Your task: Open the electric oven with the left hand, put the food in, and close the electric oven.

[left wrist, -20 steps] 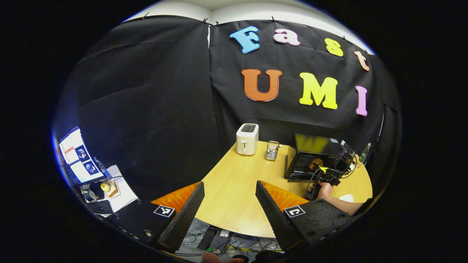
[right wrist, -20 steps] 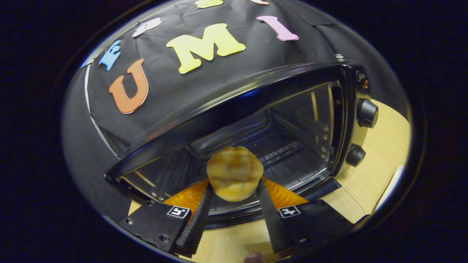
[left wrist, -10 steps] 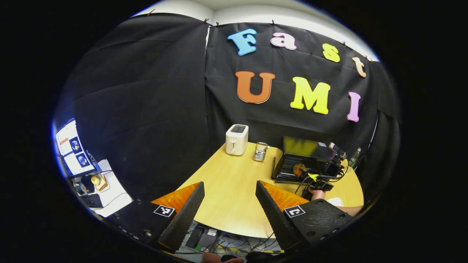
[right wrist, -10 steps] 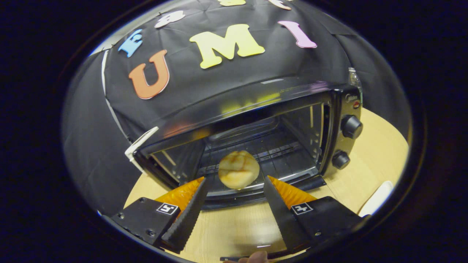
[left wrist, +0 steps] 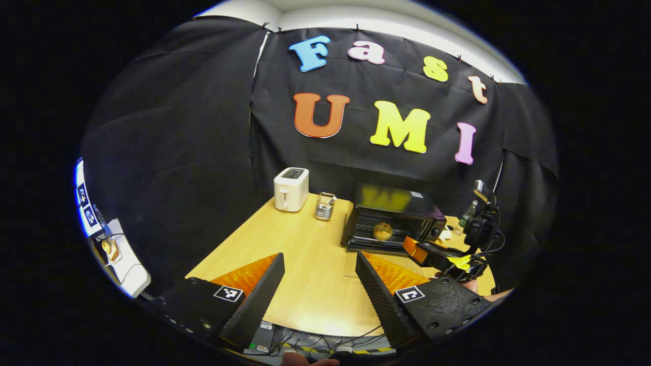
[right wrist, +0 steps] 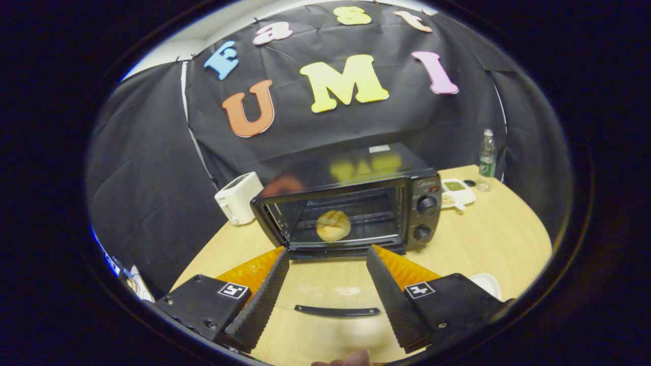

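Bun [right wrist: 333, 225] now on oven [right wrist: 351, 203] rack at frame centre, released; right tongs [right wrist: 328, 290] spread, withdrawn; left tongs [left wrist: 319, 290] spread, idle. Door closing remains.

A white toaster [left wrist: 291, 189] is standing far left on the counter [left wrist: 285, 254], a bottle [right wrist: 486, 159] is standing far right.

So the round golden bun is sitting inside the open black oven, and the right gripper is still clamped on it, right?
Not quite. The right gripper view shows the round golden bun inside the open black oven, but the right gripper is open, apart from the bun, holding nothing.
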The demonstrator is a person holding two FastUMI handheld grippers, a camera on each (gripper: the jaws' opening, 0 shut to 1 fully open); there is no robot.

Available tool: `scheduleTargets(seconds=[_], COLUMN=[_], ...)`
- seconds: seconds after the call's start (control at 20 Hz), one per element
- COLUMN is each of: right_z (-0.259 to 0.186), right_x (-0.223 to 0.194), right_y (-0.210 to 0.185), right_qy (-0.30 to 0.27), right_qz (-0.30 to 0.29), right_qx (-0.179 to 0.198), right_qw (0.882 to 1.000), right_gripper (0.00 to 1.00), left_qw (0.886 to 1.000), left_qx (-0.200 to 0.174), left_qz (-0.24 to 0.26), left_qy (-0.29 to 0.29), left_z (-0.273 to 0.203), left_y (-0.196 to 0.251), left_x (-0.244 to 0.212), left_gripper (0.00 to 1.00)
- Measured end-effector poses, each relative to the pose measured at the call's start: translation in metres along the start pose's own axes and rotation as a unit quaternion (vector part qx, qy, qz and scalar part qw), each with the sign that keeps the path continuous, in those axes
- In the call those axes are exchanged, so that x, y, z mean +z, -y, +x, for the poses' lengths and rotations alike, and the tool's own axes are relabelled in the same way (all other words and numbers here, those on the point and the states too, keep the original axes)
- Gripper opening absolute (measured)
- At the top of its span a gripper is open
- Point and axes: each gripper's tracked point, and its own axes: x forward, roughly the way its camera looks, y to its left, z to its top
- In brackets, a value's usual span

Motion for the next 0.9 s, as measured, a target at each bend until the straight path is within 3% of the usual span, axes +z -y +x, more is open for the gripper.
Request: scheduleTargets(seconds=[0.3,0.6,0.9], right_z=[-0.065,-0.128,-0.190], right_x=[0.021,0.029,0.007], right_y=[0.046,0.092,0.149], right_qy=[0.011,0.024,0.014], right_qz=[-0.024,-0.011,-0.012], right_qx=[-0.030,-0.085,-0.157], right_qw=[0.999,0.996,0.987], right_gripper=[0.96,0.96,0.96], left_qw=[0.997,0.982,0.971], left_qx=[-0.064,-0.131,-0.137], left_qz=[0.013,0.035,0.047], left_qy=[-0.051,-0.134,-0.192], left_z=[0.047,0.087,0.130], left_y=[0.055,0.113,0.152], left_x=[-0.047,-0.135,-0.210], left_gripper=[0.93,0.95,0.95])
